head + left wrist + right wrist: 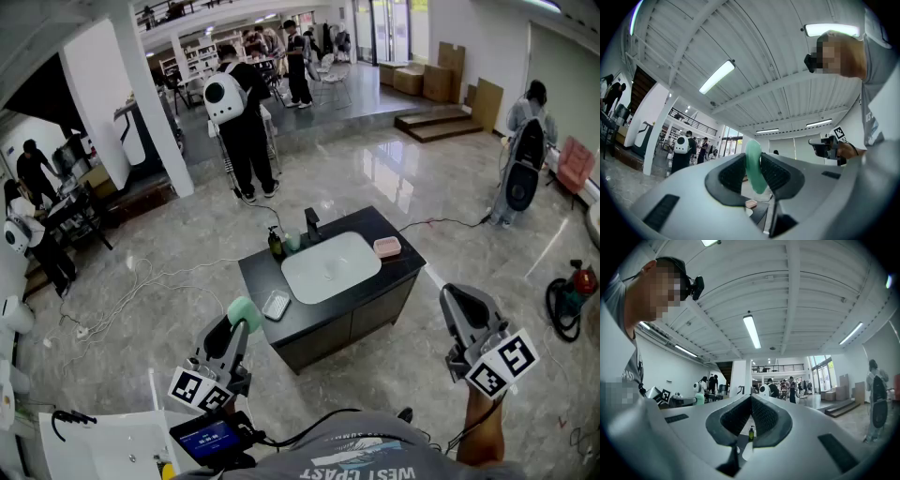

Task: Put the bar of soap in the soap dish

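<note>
A pale green bar of soap stands on edge between the pads of my left gripper, which is shut on it; the left gripper view shows the soap pinched upright. The pink soap dish sits on the right end of a black sink cabinet, beside the white basin; it also shows small below the soap in the left gripper view, soap dish. My right gripper hovers right of the cabinet, shut and holding nothing, its jaws meeting at the tip.
On the cabinet stand a dark faucet, a pump bottle and a small white pad. Cables run over the marble floor. A red vacuum is at right. Several people stand behind.
</note>
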